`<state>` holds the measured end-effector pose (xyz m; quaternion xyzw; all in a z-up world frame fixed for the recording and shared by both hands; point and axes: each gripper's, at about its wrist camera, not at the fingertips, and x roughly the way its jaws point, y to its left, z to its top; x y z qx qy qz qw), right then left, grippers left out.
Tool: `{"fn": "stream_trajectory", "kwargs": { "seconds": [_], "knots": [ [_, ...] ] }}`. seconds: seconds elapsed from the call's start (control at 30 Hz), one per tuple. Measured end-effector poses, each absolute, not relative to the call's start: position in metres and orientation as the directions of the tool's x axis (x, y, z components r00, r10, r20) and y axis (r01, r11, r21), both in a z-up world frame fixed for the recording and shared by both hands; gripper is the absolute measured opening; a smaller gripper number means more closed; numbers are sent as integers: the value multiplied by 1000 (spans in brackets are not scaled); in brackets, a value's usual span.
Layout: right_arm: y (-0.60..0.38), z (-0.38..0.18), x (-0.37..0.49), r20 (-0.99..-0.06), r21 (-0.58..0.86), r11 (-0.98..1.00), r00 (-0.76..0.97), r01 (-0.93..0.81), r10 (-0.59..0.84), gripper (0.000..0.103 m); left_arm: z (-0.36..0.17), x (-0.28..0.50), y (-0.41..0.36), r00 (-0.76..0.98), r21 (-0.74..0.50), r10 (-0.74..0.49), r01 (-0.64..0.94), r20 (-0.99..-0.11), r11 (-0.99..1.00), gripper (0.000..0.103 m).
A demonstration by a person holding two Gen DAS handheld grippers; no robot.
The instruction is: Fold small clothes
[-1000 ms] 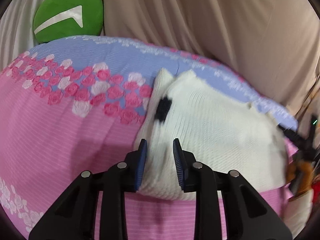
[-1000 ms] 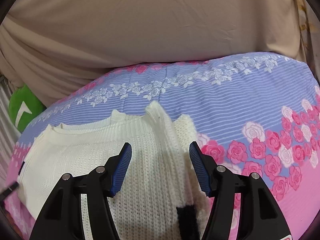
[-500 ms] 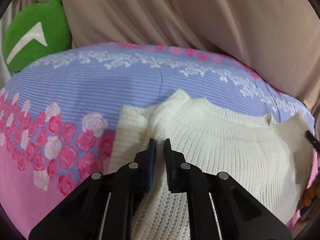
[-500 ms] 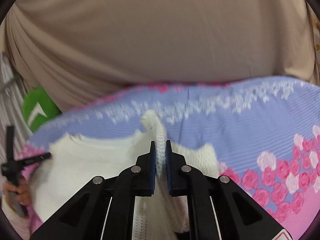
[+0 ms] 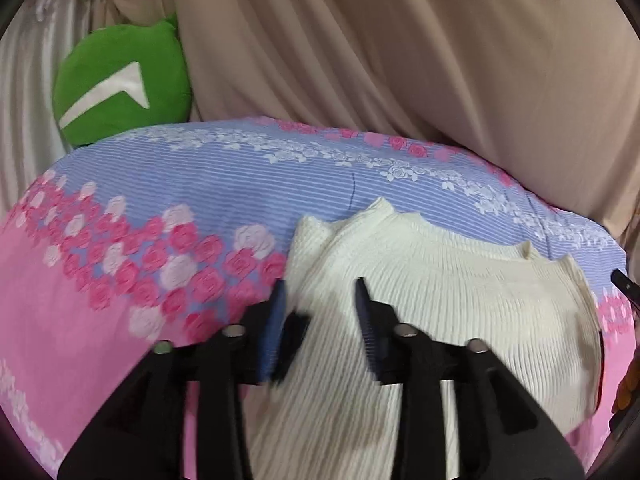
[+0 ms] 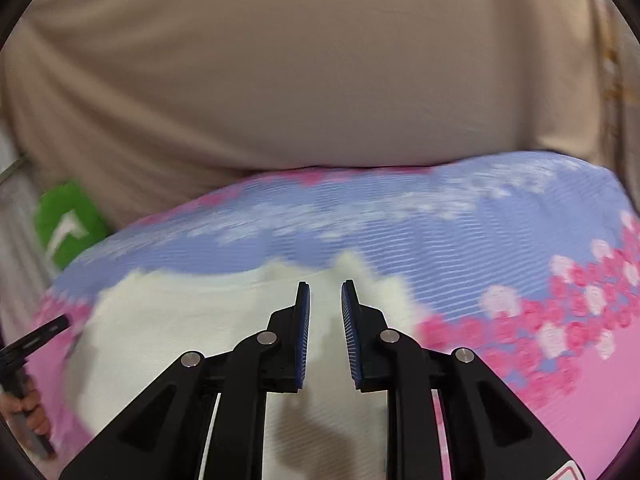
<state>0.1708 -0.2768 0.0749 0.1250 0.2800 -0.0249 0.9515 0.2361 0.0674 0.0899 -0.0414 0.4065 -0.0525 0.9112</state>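
Sweater [image 5: 420,280]: lay cream and folded on the floral bedsheet [image 5: 200,184].
Left gripper [image 5: 320,304]: fingers opening — nothing pinched.
Right gripper [image 6: 325,304]: fingers opening — clear above the knit.

Both the left hand-held gripper [image 5: 320,292] and right hand-held gripper [image 6: 325,300] are opening, empty.

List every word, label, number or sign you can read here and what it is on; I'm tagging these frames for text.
No readable words or numbers in either view.
Green cushion: a white arrowhead-like mark, a sign only, no letters.
Right tongs: a red-and-white sticker at the picture's bottom right corner, cut off by the edge, nothing readable.
Cream knitted sweater: no label showing.
Floral bedsheet: printed roses and stripes only.
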Motion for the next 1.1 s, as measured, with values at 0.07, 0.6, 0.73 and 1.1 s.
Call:
{"fn": "stream_trajectory", "kwargs": {
  "seconds": [0.07,0.6,0.73,1.1],
  "knots": [
    [-234,74,171,-564,212,977,817,0,122,19,87,212,77,655,-103,-111,50,-748,993,50],
    [-114,-2,191,-702,112,979,683,-170,199,16,26,182,105,543,-284,-225,-26,-809,958,28],
    [-111,-3,191,-699,96,982,691,-165,185,16,48,176,97,582,-289,-239,7,-778,957,16],
    [-167,44,167,-657,103,992,744,-66,118,24,156,164,-30,678,-241,-393,312,-621,919,10]
  ]
}}
